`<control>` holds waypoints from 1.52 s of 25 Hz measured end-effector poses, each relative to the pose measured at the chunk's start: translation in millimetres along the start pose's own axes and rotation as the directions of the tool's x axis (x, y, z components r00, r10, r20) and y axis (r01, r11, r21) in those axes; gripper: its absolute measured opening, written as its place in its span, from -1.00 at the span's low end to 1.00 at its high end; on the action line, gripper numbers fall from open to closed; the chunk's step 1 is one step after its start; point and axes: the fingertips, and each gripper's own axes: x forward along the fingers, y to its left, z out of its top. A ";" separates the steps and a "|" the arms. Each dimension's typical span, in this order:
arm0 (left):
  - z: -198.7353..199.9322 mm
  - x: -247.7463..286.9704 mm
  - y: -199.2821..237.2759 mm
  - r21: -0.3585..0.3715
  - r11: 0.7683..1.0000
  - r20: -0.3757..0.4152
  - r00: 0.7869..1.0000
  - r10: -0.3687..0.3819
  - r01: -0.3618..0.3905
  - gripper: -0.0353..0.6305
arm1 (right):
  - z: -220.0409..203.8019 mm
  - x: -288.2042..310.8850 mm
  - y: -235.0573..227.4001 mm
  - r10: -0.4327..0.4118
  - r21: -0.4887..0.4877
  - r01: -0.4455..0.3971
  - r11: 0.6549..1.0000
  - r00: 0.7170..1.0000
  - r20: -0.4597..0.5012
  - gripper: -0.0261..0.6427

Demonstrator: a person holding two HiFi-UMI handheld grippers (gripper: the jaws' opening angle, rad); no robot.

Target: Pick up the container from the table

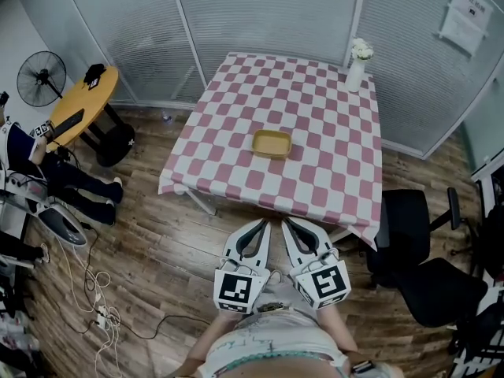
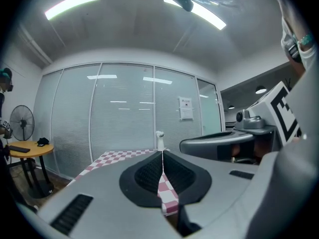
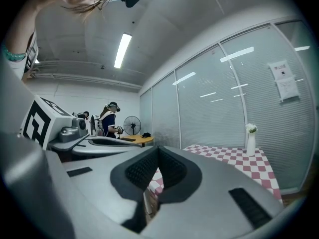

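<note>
Container [image 1: 272, 143]: inside too small to tell.
Notice [image 1: 466, 18] on far wall: print too small to read.
Table [image 1: 315, 176]: legs mostly hidden under checked cloth.
Round table [image 1: 83, 105]: dark objects on top too small to name.
Seated person [image 1: 47, 176]: cut off by left edge.
Wearer's torso [image 1: 272, 345]: cut off by lower edge.

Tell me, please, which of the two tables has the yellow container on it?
The checked-cloth table, which also bears a white vase; the container sits mid-table, not on the round table.
</note>
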 end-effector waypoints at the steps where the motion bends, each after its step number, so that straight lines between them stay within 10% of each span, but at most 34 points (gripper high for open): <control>1: -0.9 0.6 -0.8 -0.004 1.000 -0.002 1.000 0.003 -0.003 -0.84 | -1.8 -0.5 -1.6 0.000 -0.002 0.000 1.000 1.000 -0.009 -0.94; 38: 0.7 77.0 77.6 -0.028 0.992 -0.003 0.992 -0.125 0.125 -0.84 | 6.1 94.2 -40.7 -0.132 -0.019 0.131 0.991 0.991 -0.033 -0.94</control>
